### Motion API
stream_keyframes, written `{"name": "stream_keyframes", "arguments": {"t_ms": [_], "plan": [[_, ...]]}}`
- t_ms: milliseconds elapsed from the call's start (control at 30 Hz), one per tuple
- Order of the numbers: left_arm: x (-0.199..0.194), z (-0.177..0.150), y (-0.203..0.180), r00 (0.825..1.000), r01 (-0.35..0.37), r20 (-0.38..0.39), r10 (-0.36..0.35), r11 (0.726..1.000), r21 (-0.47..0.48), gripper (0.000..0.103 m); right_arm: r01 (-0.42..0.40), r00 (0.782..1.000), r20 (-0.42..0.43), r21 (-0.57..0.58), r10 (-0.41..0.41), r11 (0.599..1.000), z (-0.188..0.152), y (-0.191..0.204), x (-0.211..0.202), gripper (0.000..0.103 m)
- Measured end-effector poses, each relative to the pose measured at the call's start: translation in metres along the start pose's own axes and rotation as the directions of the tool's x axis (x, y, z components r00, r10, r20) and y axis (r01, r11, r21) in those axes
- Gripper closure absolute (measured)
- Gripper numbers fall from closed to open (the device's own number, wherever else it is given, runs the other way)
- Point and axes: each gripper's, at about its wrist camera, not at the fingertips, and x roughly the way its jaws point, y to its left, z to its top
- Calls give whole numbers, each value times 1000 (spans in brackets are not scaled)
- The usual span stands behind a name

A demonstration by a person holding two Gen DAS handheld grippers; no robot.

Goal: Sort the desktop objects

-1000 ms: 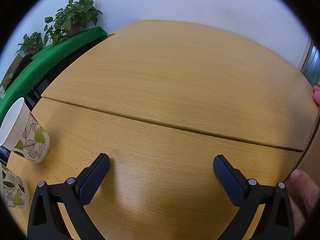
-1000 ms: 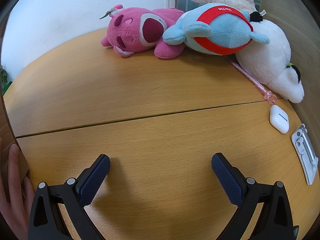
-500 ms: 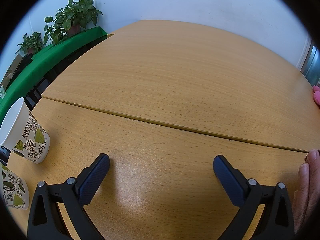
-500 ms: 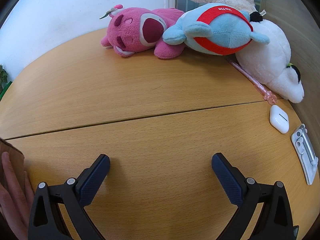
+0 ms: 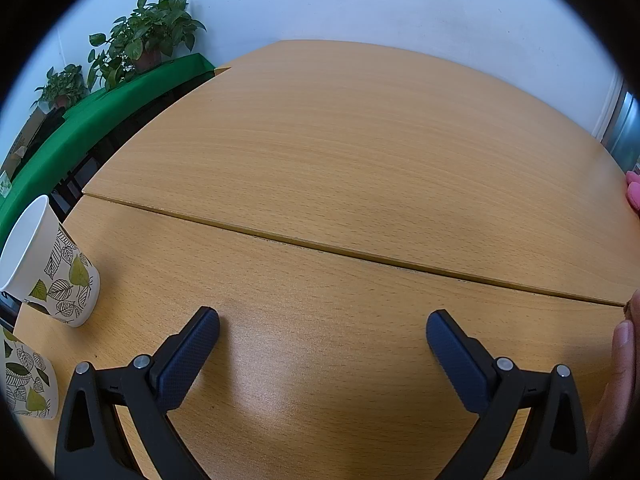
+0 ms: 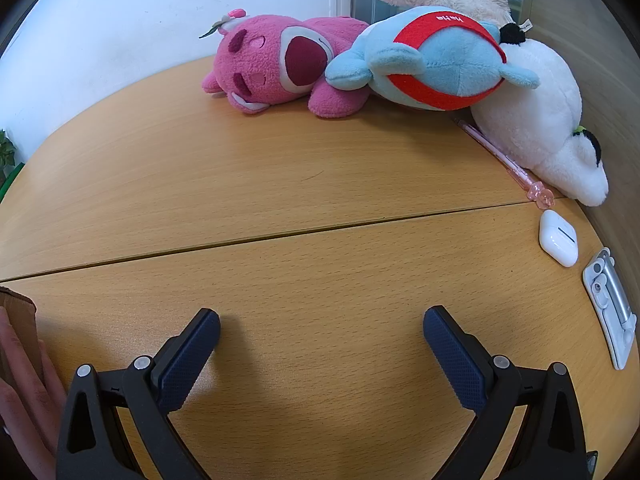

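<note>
Both tools are idling low over the desk (image 6: 320, 184) with nothing in them: the left gripper (image 5: 322, 330) is gaping wide over bare wood, and the right gripper (image 6: 320, 330) is spread just as wide. A hand (image 6: 28, 380) is pressing against what is probably a cardboard box (image 6: 18, 320) at the left edge of the right view; too little of it is showing to be sure.

To the left, two paper cups (image 5: 48, 264) are standing near the desk edge. They are looking light and easily crushed, so a soft pinch across the rim or upper wall would suit them.

To the right, a white clip (image 6: 610, 308) is lying flat, and just beyond it an earbud case (image 6: 558, 238). The case is looking smooth, hard and slippery; closing across its narrow sides should be safest. A pink pen (image 6: 500, 152) is running back from there, partly under the white plush (image 6: 536, 120); being thin and rigid, it is best taken mid-shaft.

Farthest back, a blue plush (image 6: 436, 60) and a pink plush (image 6: 280, 64) are lying against each other by the wall. They are soft and light, and a deep bite into a limb or the body should hold.
</note>
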Motion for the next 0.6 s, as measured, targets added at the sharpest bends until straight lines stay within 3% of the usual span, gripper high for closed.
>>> {"name": "stream_keyframes", "arguments": {"t_ms": [600], "plan": [[0, 0, 0, 1000, 0, 0, 0, 1000, 0, 0, -1, 1000, 0, -1, 1, 1000, -1, 0, -2, 0]]}}
